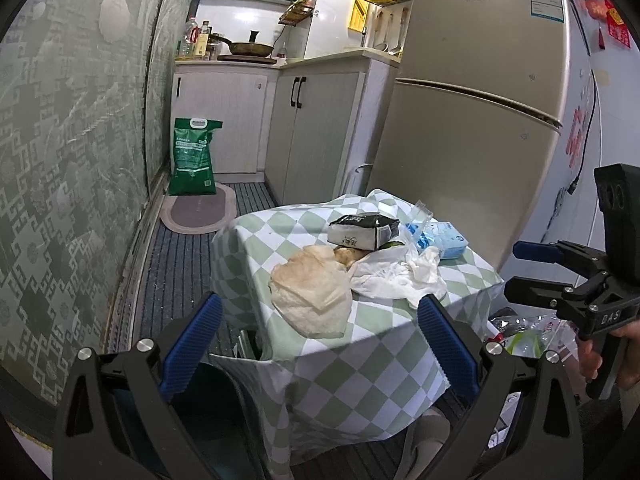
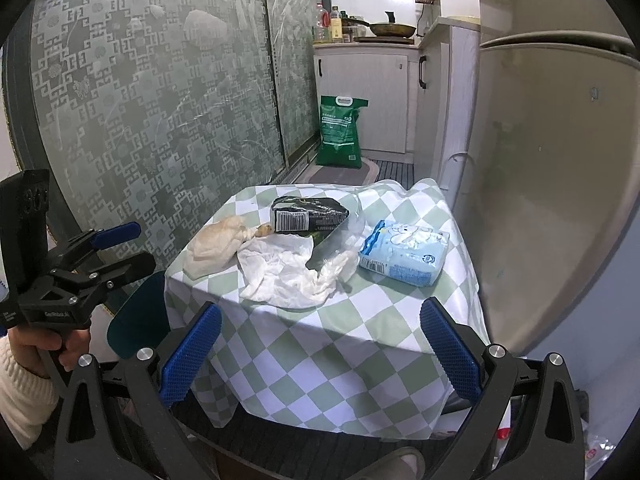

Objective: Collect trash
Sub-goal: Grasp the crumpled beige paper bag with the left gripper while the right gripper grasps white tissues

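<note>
Both the left claw (image 1: 319, 344) and right claw (image 2: 320, 346) hang wide open, empty, short of the table (image 2: 320, 344); next probably grabbing the crumpled napkin (image 2: 288, 276).

Two handheld grippers are held side by side, level, both pointing forward. The left gripper (image 1: 318, 344) has its blue-padded fingers (image 1: 192, 346) spread wide apart with nothing between them. The right gripper (image 2: 320, 350) is spread just as wide, its blue pads (image 2: 450, 350) also bare. A hand (image 2: 48, 350) in a cream knit sleeve grips the left handle from below. The right hand (image 1: 608, 356) wraps its handle at the frame edge, seemingly bare-skinned, though only partly visible.
</note>
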